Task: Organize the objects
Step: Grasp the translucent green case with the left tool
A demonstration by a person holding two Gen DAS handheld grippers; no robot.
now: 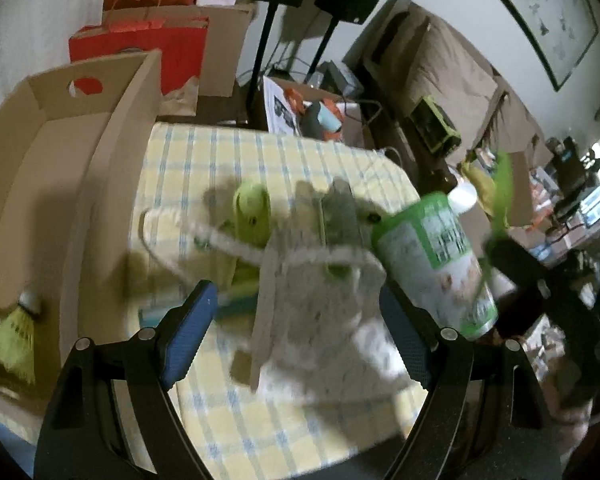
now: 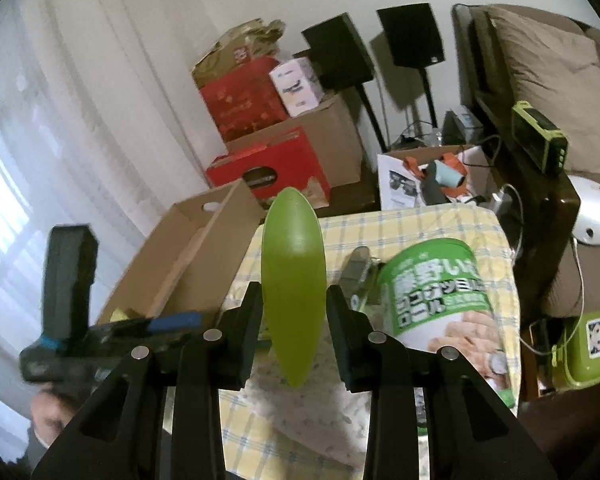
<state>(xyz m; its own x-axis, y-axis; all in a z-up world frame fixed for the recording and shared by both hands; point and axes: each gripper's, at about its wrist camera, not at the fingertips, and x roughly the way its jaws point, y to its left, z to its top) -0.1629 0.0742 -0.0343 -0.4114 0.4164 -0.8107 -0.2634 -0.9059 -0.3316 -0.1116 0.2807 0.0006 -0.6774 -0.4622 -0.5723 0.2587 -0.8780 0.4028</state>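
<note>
My right gripper [image 2: 293, 300] is shut on a green oval plastic piece [image 2: 293, 280] and holds it upright above the checked tablecloth [image 2: 428, 220]. My left gripper [image 1: 296, 312] is open, its blue pads on either side of a white speckled cloth bag [image 1: 320, 316] with cord handles, not touching it. A green clip [image 1: 252, 210] and a grey object [image 1: 338, 216] lie behind the bag. A green-and-white snack canister [image 1: 436, 264] lies on its side at the right; it also shows in the right wrist view [image 2: 444, 300]. The left gripper [image 2: 100, 328] appears blurred there.
An open cardboard box [image 1: 60, 184] stands at the table's left and holds a yellow-green item [image 1: 8, 336]. Red boxes [image 2: 268, 164], speaker stands [image 2: 340, 52], a cluttered box [image 2: 432, 176] and a sofa with cushion [image 2: 548, 72] lie beyond the table's far edge.
</note>
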